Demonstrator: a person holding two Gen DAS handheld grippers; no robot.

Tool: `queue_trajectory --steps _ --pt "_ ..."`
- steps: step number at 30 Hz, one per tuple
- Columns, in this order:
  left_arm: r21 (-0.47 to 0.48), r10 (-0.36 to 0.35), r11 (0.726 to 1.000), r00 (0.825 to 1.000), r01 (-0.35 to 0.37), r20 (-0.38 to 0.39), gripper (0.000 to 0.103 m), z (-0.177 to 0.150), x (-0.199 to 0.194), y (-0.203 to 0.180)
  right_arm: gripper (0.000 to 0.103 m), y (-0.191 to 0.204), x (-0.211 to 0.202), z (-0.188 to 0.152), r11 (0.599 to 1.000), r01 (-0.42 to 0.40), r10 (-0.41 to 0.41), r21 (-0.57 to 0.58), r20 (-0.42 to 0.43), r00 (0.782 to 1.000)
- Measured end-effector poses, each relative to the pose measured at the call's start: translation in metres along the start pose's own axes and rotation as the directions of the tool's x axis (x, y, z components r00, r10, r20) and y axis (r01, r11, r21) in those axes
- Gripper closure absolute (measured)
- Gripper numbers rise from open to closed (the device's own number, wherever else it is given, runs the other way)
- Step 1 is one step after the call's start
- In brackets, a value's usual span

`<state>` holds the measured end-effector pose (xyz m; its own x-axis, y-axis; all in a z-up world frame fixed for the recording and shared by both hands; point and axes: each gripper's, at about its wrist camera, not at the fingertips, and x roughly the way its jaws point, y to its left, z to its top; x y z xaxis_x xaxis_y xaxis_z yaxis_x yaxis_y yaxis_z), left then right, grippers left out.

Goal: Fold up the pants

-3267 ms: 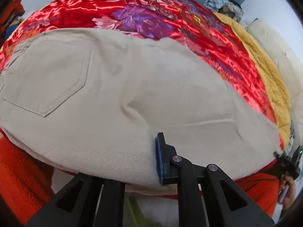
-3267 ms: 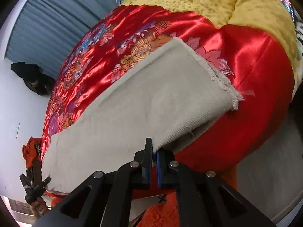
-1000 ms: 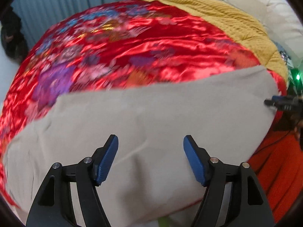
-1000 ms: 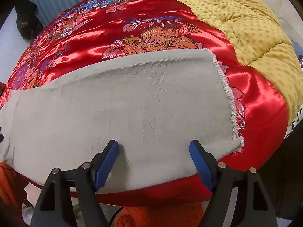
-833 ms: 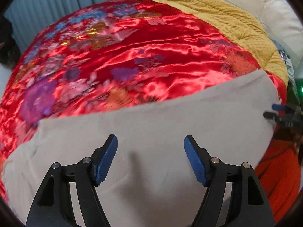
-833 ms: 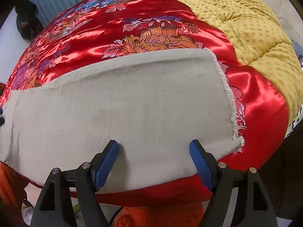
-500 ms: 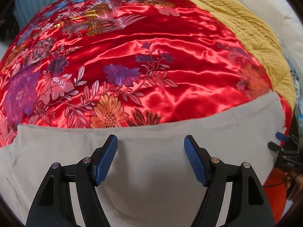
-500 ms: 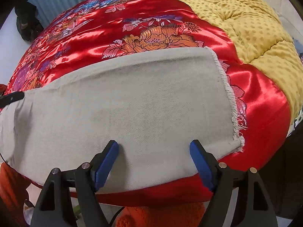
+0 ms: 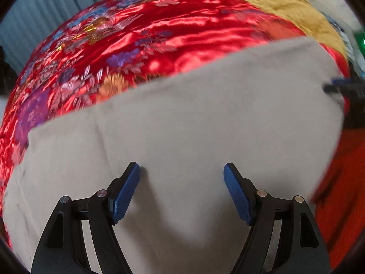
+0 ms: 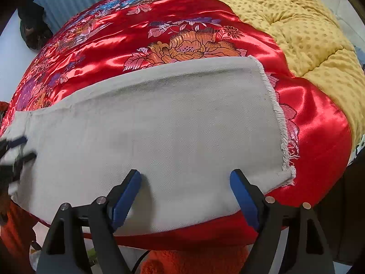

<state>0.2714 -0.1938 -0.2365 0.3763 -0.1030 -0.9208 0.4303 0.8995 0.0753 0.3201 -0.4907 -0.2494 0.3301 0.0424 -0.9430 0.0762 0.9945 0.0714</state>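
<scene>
Those beige pants (image 10: 159, 125) look like soft, fairly thick twill, so I'd guess they'll drape and slide on the slick satin. Best grab at the frayed hem (image 10: 279, 123) corner, just right of the right tool (image 10: 186, 178). They're lying flat, doubled lengthwise, on the bed's red floral quilt (image 10: 159, 29). Both the right and left tool (image 9: 181, 171) hang over the cloth with jaws opening, holding nothing.
</scene>
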Motion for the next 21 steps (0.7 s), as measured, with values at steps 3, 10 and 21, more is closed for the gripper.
queue_trajectory --steps 3,10,21 --pt "-0.001 -0.044 0.999 0.999 0.044 -0.023 0.024 -0.034 -0.012 -0.012 0.023 0.000 0.000 0.000 1.000 0.000 0.000 -0.001 0.002 1.000" --pt "0.038 -0.113 0.993 0.994 0.113 0.002 0.024 -0.059 -0.050 -0.017 0.023 -0.004 -0.011 -0.004 0.999 -0.041 0.039 0.030 0.058 0.998" --pt "0.049 -0.042 0.998 0.999 0.041 0.012 0.023 -0.025 -0.012 -0.015 0.023 -0.132 -0.076 -0.060 0.698 -0.498 0.267 0.514 0.459 0.847"
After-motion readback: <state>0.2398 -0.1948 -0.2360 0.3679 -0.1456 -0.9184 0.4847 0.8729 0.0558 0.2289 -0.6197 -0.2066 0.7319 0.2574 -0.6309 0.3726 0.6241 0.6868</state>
